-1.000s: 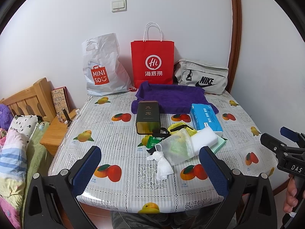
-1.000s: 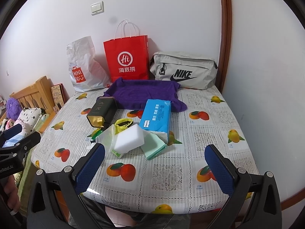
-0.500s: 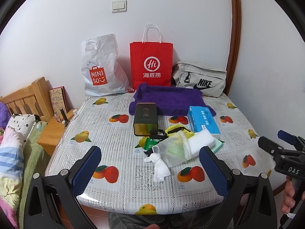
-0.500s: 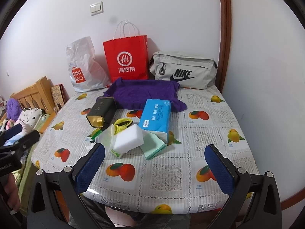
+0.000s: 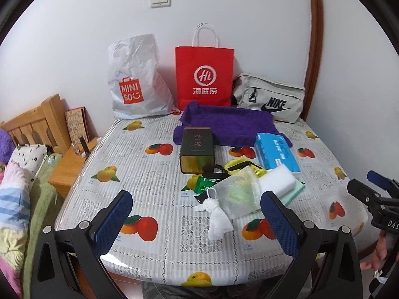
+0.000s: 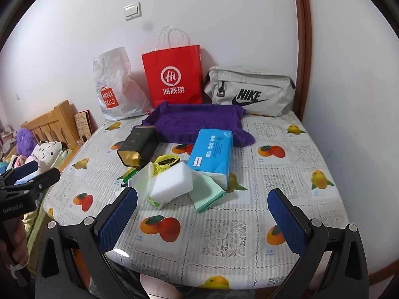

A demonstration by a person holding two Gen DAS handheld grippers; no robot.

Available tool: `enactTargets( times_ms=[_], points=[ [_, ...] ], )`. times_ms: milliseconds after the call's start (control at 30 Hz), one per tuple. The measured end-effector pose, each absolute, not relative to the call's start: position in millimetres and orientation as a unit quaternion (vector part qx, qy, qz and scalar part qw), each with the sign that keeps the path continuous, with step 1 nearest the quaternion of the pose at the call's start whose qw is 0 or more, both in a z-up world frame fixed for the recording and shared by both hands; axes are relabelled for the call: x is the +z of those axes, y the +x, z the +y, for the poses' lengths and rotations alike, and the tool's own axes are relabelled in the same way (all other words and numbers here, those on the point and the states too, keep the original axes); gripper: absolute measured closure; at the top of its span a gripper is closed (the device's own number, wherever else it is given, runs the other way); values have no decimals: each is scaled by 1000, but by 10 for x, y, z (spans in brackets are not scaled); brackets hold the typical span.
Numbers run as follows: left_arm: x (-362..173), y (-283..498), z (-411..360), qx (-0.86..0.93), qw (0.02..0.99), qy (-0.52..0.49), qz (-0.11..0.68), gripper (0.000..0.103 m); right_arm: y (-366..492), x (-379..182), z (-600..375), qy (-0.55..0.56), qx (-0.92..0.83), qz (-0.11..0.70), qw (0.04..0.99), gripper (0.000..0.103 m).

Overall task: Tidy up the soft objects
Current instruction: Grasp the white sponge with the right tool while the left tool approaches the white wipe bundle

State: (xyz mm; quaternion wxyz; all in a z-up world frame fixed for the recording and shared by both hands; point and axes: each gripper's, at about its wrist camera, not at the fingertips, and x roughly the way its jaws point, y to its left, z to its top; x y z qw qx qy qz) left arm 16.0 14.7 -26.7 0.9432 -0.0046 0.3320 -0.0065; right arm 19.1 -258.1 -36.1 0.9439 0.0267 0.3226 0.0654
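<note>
A pile of soft things lies mid-table: a white sponge block [image 6: 172, 184], a mint green cloth [image 6: 208, 194], a blue tissue pack [image 6: 212, 150], a yellow mesh item [image 6: 166, 162] and a translucent pouch [image 5: 237, 195] with a white knotted cloth [image 5: 215, 215]. A purple towel [image 5: 228, 124] lies spread at the back. My left gripper [image 5: 197, 221] is open and empty, near the table's front edge, short of the pouch. My right gripper [image 6: 202, 220] is open and empty, in front of the sponge.
A dark tin [image 5: 197, 149] lies beside the pile. A red paper bag [image 5: 204, 74], a white Miniso bag [image 5: 134, 84] and a grey Nike bag [image 5: 270, 98] stand against the wall. A bed and wooden nightstand [image 5: 67, 172] are on the left.
Both grippers drifted slightly; the left view shifted a little so the table sits lower and farther. Nothing on the table moved, and both grippers stayed open.
</note>
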Motion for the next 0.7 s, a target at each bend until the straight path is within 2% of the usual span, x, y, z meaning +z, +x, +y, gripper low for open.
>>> enactTargets(
  times_ms=[267,467,700],
  points=[
    [-650,478,204,-17,927,-18,374,0,534,-764,-2560,31,74,354,932,0],
    [-935,631,192,-28,916,-17,399,0,777,-1047,-2332,-5,98,379,920,0],
    [-1162,781,271,-27,908,-30,418,0,1095,-1181,-2127,-14,127,398,908,0]
  ],
)
